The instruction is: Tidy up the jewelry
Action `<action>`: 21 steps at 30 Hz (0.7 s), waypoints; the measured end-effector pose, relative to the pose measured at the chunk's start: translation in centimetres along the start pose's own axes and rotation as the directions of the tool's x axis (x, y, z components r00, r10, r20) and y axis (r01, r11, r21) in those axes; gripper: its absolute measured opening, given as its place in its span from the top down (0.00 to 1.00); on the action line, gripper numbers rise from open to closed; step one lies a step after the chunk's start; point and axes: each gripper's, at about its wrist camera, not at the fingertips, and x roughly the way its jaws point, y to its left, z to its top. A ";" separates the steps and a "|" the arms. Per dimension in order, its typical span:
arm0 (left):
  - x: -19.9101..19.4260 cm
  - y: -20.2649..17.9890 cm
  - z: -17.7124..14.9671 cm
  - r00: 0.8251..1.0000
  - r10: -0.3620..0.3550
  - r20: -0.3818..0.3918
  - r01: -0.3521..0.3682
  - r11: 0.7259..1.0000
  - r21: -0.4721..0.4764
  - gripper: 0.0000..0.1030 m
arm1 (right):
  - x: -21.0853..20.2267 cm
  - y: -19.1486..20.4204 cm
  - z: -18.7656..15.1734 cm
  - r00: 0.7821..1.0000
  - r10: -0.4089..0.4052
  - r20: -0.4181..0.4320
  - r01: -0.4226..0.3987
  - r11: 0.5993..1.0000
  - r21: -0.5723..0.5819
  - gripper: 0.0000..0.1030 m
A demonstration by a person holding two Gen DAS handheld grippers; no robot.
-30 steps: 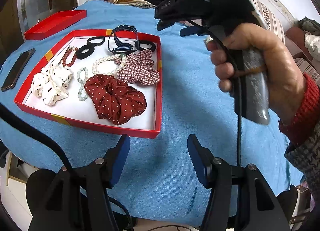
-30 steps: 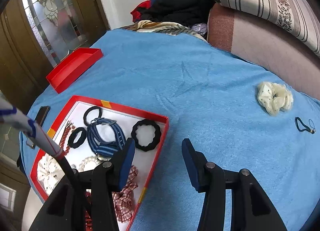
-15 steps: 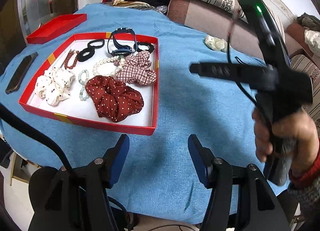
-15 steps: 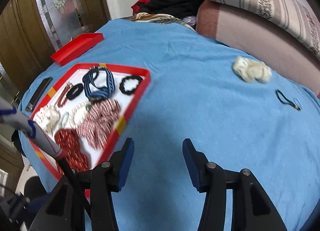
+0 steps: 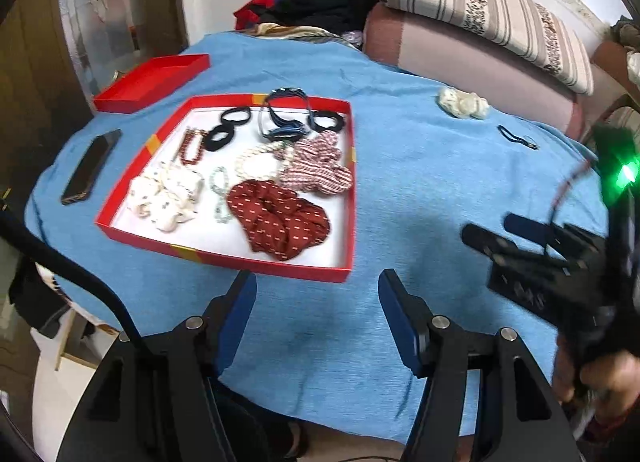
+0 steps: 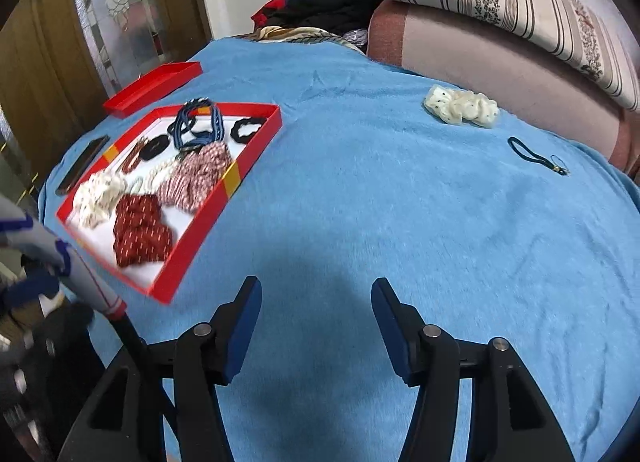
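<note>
A red tray (image 5: 352,197) on the blue cloth holds a dark red dotted scrunchie (image 5: 280,221), a checked scrunchie (image 5: 316,165), a white scrunchie (image 5: 164,197), a pearl bracelet (image 5: 256,157) and several dark bands. A cream scrunchie (image 6: 460,105) and a thin dark hair tie (image 6: 536,155) lie loose on the cloth at the far right. My left gripper (image 5: 314,290) hovers open just in front of the tray's near rim, with nothing in it. Over bare cloth to the right of the tray, my right gripper (image 6: 315,292) has its jaws opening with nothing between them.
A red lid (image 5: 152,81) and a black phone (image 5: 90,167) lie left of the tray. A sofa with a striped cushion (image 5: 480,21) and a pile of clothes (image 5: 312,9) border the far side. The cloth drops off at the near edge.
The right gripper has swept from over the tray to the right and nearer, above bare cloth, and its jaws stand a little wider. The left gripper has risen slightly.
</note>
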 end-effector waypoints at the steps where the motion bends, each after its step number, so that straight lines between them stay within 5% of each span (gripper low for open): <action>1: -0.1 0.1 0.0 1.000 0.012 0.002 -0.012 1.000 -0.001 0.39 | -0.3 0.1 -0.3 1.000 0.000 0.006 0.000 1.000 -0.003 0.38; 21: -3.1 -1.6 0.1 0.982 0.153 0.109 -0.156 0.988 0.012 0.27 | -3.7 0.0 -2.3 0.998 -0.005 0.068 0.005 1.000 0.000 0.34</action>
